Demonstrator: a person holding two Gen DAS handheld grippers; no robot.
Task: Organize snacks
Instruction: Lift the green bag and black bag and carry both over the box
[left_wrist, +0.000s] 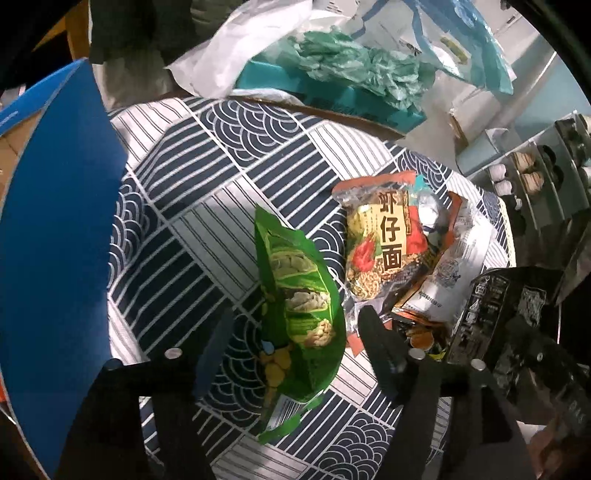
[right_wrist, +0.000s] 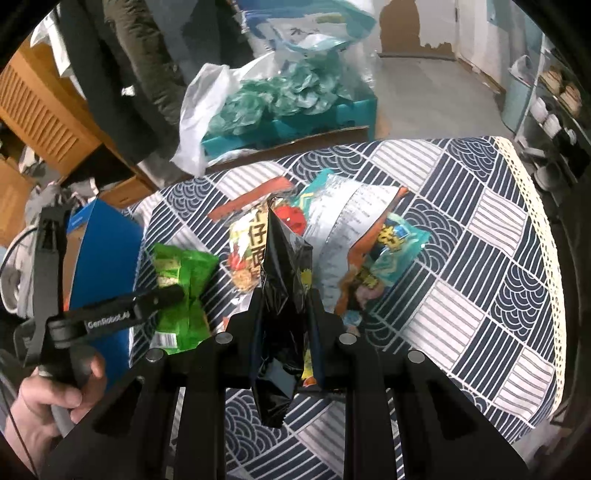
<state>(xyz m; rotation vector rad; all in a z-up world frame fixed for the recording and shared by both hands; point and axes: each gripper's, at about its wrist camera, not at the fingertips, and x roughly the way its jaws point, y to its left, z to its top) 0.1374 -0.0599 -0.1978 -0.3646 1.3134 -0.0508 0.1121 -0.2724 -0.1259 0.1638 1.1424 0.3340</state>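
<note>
A green snack bag (left_wrist: 299, 317) lies on the patterned tablecloth (left_wrist: 229, 177), between the fingers of my left gripper (left_wrist: 295, 332), which is open around it. The bag also shows in the right wrist view (right_wrist: 181, 291), under the left gripper (right_wrist: 162, 299). My right gripper (right_wrist: 284, 310) is shut on a black snack bag (right_wrist: 284, 295) and holds it above the table; the bag also shows in the left wrist view (left_wrist: 506, 314). A noodle packet (left_wrist: 384, 240) and other snack packets (right_wrist: 373, 258) lie in a pile at the table's middle.
A blue cardboard box (left_wrist: 55, 229) stands at the table's left edge. Behind the table are a teal box (right_wrist: 288, 125) with crumpled green plastic and a white bag (right_wrist: 203, 110). A shelf with jars (left_wrist: 535, 177) stands at the right. The tablecloth's lace edge (right_wrist: 546, 236) marks the right side.
</note>
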